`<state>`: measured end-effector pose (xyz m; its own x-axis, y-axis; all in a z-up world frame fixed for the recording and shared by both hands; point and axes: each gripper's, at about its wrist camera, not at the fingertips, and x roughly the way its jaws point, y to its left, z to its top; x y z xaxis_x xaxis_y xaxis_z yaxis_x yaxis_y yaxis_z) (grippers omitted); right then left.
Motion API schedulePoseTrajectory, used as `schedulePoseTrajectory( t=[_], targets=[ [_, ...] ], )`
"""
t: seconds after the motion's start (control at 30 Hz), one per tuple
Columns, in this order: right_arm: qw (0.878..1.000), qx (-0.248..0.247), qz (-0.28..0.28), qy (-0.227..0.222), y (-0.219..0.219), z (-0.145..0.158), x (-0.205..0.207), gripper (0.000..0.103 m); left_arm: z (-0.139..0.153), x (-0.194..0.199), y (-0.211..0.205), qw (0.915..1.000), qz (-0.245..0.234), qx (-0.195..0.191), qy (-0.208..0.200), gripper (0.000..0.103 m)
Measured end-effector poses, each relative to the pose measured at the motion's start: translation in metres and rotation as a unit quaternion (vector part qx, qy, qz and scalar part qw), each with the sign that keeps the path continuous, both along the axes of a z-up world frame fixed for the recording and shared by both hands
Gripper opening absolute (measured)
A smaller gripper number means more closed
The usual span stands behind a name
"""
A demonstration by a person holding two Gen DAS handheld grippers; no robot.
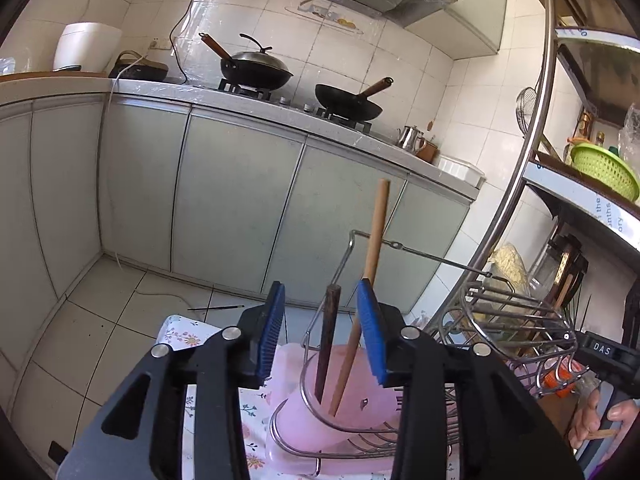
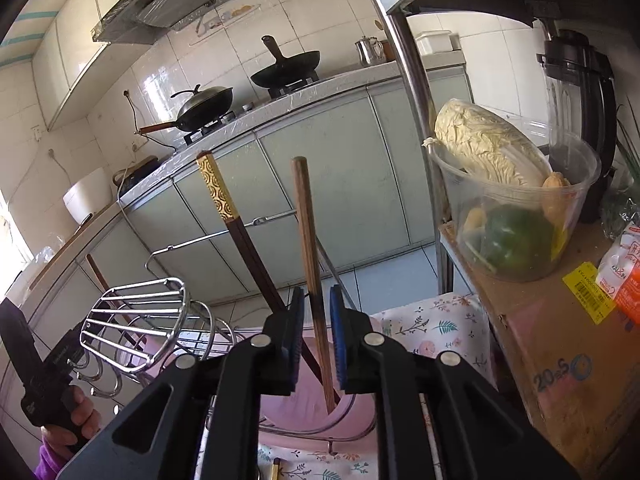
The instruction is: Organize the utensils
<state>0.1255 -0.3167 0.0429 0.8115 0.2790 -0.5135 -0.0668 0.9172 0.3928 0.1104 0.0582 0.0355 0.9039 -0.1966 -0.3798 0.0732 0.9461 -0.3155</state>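
A wire utensil rack [image 1: 516,312] with a pink plastic cup [image 1: 344,408] stands on a floral cloth. In the left wrist view a light wooden chopstick [image 1: 376,240] and a dark chopstick [image 1: 330,320] stand in the cup. My left gripper [image 1: 322,320] is open around them, its blue pads apart. In the right wrist view my right gripper [image 2: 316,316] has its pads close around a brown wooden chopstick [image 2: 308,236] whose tip is in the pink cup [image 2: 304,400]. A dark chopstick with a gold end [image 2: 224,208] leans beside it.
Kitchen cabinets and a stove with two woks [image 1: 256,68] lie ahead. A metal shelf pole [image 2: 412,80] rises at the right. A clear tub of cabbage and vegetables [image 2: 508,208] sits on a cardboard box [image 2: 560,352]. A green basket [image 1: 604,168] is on a shelf.
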Motion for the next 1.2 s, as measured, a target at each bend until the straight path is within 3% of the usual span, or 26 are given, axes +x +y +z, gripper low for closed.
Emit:
schedulePoseTrajectory(
  t=[0.2,0.33,0.5,0.63,0.83,1.03,1.2],
  targets=[
    [1.0,-0.011,-0.018,-0.021,-0.003,0.01,-0.032,0.028,0.009,-0.025,0.011,0.9999,0.01,-0.003,0.0,0.038],
    [1.0,-0.01,-0.014,-0.011,-0.002,0.006,-0.054,0.028,0.008,-0.047,0.01,0.9999,0.005,0.004,0.011,0.038],
    [1.0,-0.008,0.009,0.017,0.007,-0.014,-0.081,0.028,-0.008,-0.069,0.0,0.998,-0.031,0.004,0.055,0.038],
    [0.997,-0.001,0.041,0.063,0.018,-0.045,-0.095,0.028,-0.032,-0.08,-0.014,0.9921,-0.067,0.005,0.106,0.038],
    [0.989,0.025,0.068,0.128,0.029,-0.09,-0.105,0.027,-0.084,-0.08,-0.036,0.9715,-0.105,-0.007,0.212,0.038],
    [0.977,0.038,0.089,0.188,0.034,-0.125,-0.104,0.015,-0.119,-0.059,-0.063,0.9483,-0.136,0.006,0.287,0.038],
    [0.973,0.049,0.098,0.203,0.034,-0.135,-0.101,0.013,-0.144,-0.033,-0.082,0.9288,-0.145,0.024,0.34,0.038]
  ],
)
